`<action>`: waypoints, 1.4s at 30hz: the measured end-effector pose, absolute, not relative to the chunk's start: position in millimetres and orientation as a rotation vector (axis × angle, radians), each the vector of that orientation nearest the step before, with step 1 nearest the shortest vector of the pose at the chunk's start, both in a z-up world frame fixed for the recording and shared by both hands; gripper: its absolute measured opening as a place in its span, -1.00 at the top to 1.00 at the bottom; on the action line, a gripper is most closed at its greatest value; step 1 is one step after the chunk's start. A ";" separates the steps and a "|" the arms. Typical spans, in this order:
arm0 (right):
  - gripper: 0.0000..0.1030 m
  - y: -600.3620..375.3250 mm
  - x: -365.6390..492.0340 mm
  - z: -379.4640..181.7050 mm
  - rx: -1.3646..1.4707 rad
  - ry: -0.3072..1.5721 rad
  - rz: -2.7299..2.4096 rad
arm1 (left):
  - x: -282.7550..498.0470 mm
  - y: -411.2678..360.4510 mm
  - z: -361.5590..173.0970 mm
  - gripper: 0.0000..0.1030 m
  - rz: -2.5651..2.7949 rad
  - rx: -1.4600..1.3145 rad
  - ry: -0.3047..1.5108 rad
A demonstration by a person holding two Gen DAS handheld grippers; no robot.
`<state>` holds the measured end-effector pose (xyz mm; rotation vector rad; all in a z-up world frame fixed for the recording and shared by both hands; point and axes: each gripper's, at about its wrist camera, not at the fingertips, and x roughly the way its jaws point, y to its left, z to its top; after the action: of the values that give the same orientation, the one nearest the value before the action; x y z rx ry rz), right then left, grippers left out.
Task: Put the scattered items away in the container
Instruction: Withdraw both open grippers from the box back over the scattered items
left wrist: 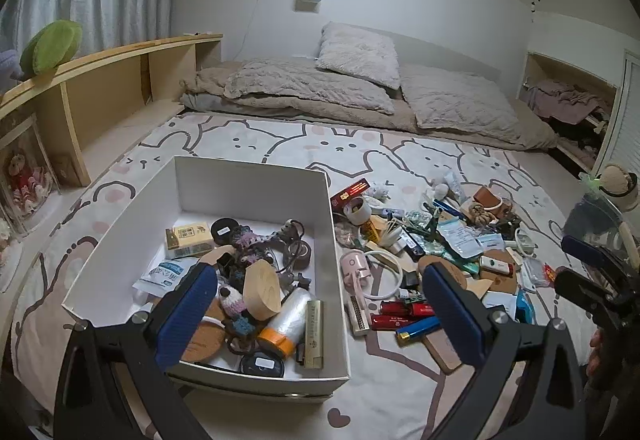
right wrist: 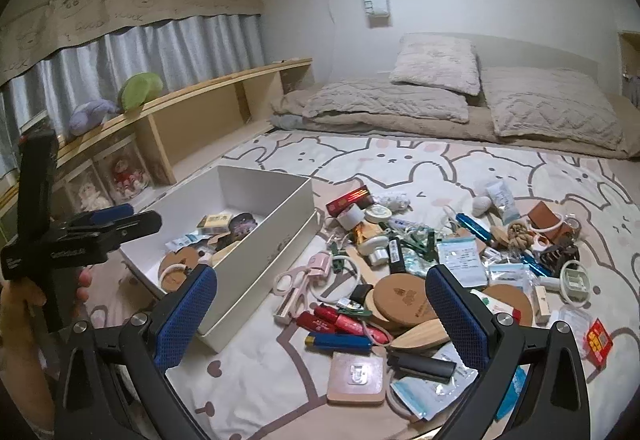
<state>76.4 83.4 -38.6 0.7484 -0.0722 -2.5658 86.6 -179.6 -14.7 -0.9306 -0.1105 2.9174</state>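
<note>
bedroom floor, rabbit-print rug [right wrist: 420,164]. white cardboard box [left wrist: 120,236]: partly filled. scattered small items [right wrist: 400,264]: many left beside it. left gripper [left wrist: 320,304], right gripper [right wrist: 320,304]: both spread, empty.

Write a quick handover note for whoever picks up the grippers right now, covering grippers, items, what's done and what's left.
Left hand-held gripper: open, empty, hovering at the white box.
Right hand-held gripper: open, empty, hovering over the scattered pile on the bunny-print sheet.
Done: the box already holds several items, including a plastic-wrap roll.
Left: most of the clutter, including the red lighters, blue lighter and round cork coaster, lies outside, to the box's right.
</note>
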 end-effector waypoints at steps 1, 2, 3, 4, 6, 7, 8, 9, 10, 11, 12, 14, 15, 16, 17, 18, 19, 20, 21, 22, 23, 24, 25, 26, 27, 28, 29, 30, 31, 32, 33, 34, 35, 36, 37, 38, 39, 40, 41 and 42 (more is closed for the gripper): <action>-1.00 84.2 76.3 -38.3 0.748 -0.069 -2.573 | 87.2 -179.9 -14.0 -1.00 2.918 -0.927 -0.110; -1.00 85.2 76.4 -37.8 0.747 -0.065 -2.581 | 88.0 -179.7 -13.3 -1.00 2.918 -0.924 -0.111; -1.00 86.1 76.6 -37.2 0.745 -0.060 -2.587 | 88.8 -179.9 -12.3 -1.00 2.918 -0.920 -0.113; -1.00 87.0 77.0 -36.6 0.742 -0.056 -2.594 | 89.7 -180.0 -11.3 -1.00 2.918 -0.916 -0.114; -1.00 89.1 77.6 -35.0 0.734 -0.053 -2.606 | 91.2 -179.3 -9.3 -1.00 2.919 -0.907 -0.114; -1.00 90.3 77.9 -34.2 0.731 -0.054 -2.610 | 92.1 -179.2 -8.4 -1.00 2.918 -0.902 -0.116; -1.00 91.5 78.2 -33.5 0.729 -0.054 -2.614 | 92.8 -179.3 -7.6 -1.00 2.917 -0.898 -0.119; -1.00 92.4 78.6 -33.3 0.727 -0.055 -2.618 | 93.3 -179.5 -6.7 -1.00 2.915 -0.894 -0.123; -1.00 93.6 78.9 -32.9 0.722 -0.056 -2.623 | 93.7 -179.7 -6.0 -1.00 2.912 -0.891 -0.127; -1.00 95.2 78.9 -32.9 0.717 -0.058 -2.629 | 94.2 -179.8 -5.4 -1.00 2.910 -0.888 -0.132; -1.00 96.8 79.1 -32.9 0.714 -0.059 -2.635 | 94.7 -179.7 -5.2 -1.00 2.909 -0.884 -0.135; -1.00 99.3 79.6 -32.7 0.711 -0.058 -2.642 | 95.3 -179.5 -5.0 -1.00 2.911 -0.879 -0.141; -1.00 101.2 79.9 -32.9 0.711 -0.057 -2.646 | 95.5 -178.7 -4.8 -1.00 2.911 -0.876 -0.142; -1.00 103.6 80.0 -33.3 0.714 -0.056 -2.651 | 95.8 -177.8 -4.8 -1.00 2.907 -0.872 -0.144; -1.00 105.5 80.0 -33.5 0.716 -0.055 -2.656 | 96.1 -176.7 -4.9 -1.00 2.898 -0.867 -0.146; -1.00 107.6 80.4 -33.8 0.716 -0.053 -2.662 | 96.3 -175.7 -5.0 -1.00 2.893 -0.862 -0.147; -1.00 110.6 81.0 -34.4 0.716 -0.050 -2.668 | 96.5 -174.2 -5.3 -1.00 2.889 -0.855 -0.147; -1.00 112.4 81.6 -34.6 0.716 -0.046 -2.673 | 96.6 -172.3 -5.8 -1.00 2.882 -0.850 -0.147; -1.00 114.9 82.1 -35.4 0.717 -0.040 -2.678 | 96.5 -170.6 -6.2 -1.00 2.877 -0.847 -0.147; -1.00 117.7 82.5 -36.5 0.720 -0.034 -2.685 | 96.4 -168.3 -6.9 -1.00 2.872 -0.844 -0.145; -1.00 120.7 82.7 -37.8 0.726 -0.027 -2.693 | 96.3 -165.6 -7.7 -1.00 2.868 -0.840 -0.142; -1.00 124.0 82.5 -39.4 0.734 -0.019 -2.700 | 95.7 -163.4 -8.1 -1.00 2.867 -0.838 -0.139; -1.00 127.1 82.2 -41.0 0.741 -0.013 -2.706 | 95.4 -160.9 -8.6 -1.00 2.869 -0.833 -0.137; -1.00 130.6 82.2 -42.6 0.748 -0.006 -2.714 | 95.3 -158.2 -9.3 -1.00 2.871 -0.825 -0.137; -1.00 133.5 82.4 -43.9 0.754 -0.001 -2.721 | 95.6 -155.9 -10.2 -1.00 2.871 -0.818 -0.138; -1.00 137.1 82.6 -45.5 0.760 0.002 -2.728 | 95.5 -153.4 -11.2 -1.00 2.868 -0.814 -0.138; -1.00 141.1 82.8 -47.3 0.767 0.004 -2.735 | 95.3 -150.2 -12.7 -1.00 2.862 -0.810 -0.139; -1.00 144.3 82.6 -48.8 0.775 0.006 -2.739 | 95.1 -147.6 -14.1 -1.00 2.857 -0.808 -0.140; -1.00 147.7 82.8 -50.6 0.783 0.008 -2.743 | 94.8 -145.1 -15.6 -1.00 2.851 -0.808 -0.141; -1.00 151.4 83.3 -52.8 0.791 0.010 -2.747 | 94.3 -142.4 -17.2 -1.00 2.846 -0.811 -0.140; -1.00 154.8 83.9 -55.2 0.800 0.014 -2.750 | 93.9 -138.2 -19.6 -1.00 2.838 -0.815 -0.135; -1.00 158.0 84.2 -57.9 0.810 0.018 -2.754 | 93.7 -134.1 -21.8 -1.00 2.835 -0.816 -0.128; -1.00 160.1 84.4 -60.1 0.819 0.023 -2.756 | 94.2 -129.1 -24.0 -1.00 2.834 -0.810 -0.118; -1.00 162.3 84.4 -63.0 0.829 0.026 -2.757 | 94.7 -124.4 -25.9 -1.00 2.831 -0.801 -0.108; -1.00 164.8 84.4 -67.1 0.845 0.031 -2.755 | 95.1 -119.8 -27.8 -1.00 2.822 -0.793 -0.099; -1.00 165.9 84.0 -70.5 0.860 0.037 -2.751 | 95.0 -114.6 -30.3 -1.00 2.808 -0.794 -0.091; -1.00 166.9 83.8 -74.0 0.876 0.046 -2.748 | 94.7 -110.3 -32.8 -1.00 2.795 -0.800 -0.085; -1.00 168.4 83.7 -78.7 0.895 0.058 -2.746 | 94.5 -106.1 -35.6 -1.00 2.784 -0.806 -0.081; -1.00 169.1 83.9 -82.2 0.909 0.064 -2.744 | 94.0 -101.1 -39.2 -1.00 2.771 -0.815 -0.079; -1.00 170.2 84.0 -85.9 0.922 0.067 -2.741 | 93.5 -97.3 -42.4 -1.00 2.761 -0.824 -0.076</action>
<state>84.0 170.2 -85.9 0.9221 0.0669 -2.7406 93.5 -97.3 -42.4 -0.8243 -0.0764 2.7608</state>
